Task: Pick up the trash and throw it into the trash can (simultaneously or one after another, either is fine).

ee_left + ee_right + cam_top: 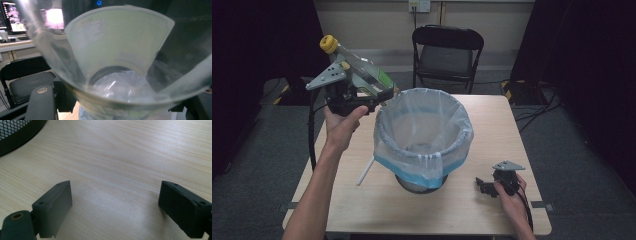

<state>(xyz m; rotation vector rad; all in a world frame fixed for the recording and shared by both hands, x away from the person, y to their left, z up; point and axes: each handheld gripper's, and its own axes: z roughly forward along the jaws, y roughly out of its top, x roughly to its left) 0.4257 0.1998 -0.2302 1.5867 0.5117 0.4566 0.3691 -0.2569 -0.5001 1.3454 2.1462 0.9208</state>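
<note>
Above table (pixel 492 130), left tongs (pixel 362 92) raised, bottle (pixel 359 67) tilted.

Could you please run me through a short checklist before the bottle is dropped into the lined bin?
1. Grip: the left gripper is closed on the clear plastic bottle, which is raised off the table: ok.
2. Position: the bottle sits beside the bin's far-left rim, not over the opening: not ok.
3. Liner: the plastic bag is folded over the bin's rim and stands open: ok.
4. Bottle cap: the yellow cap is on: ok.
5. Right gripper: open, with nothing between its jaws, low over the table and away from the bin: ok.
6. Whether the bottle is empty: cannot tell.
</note>
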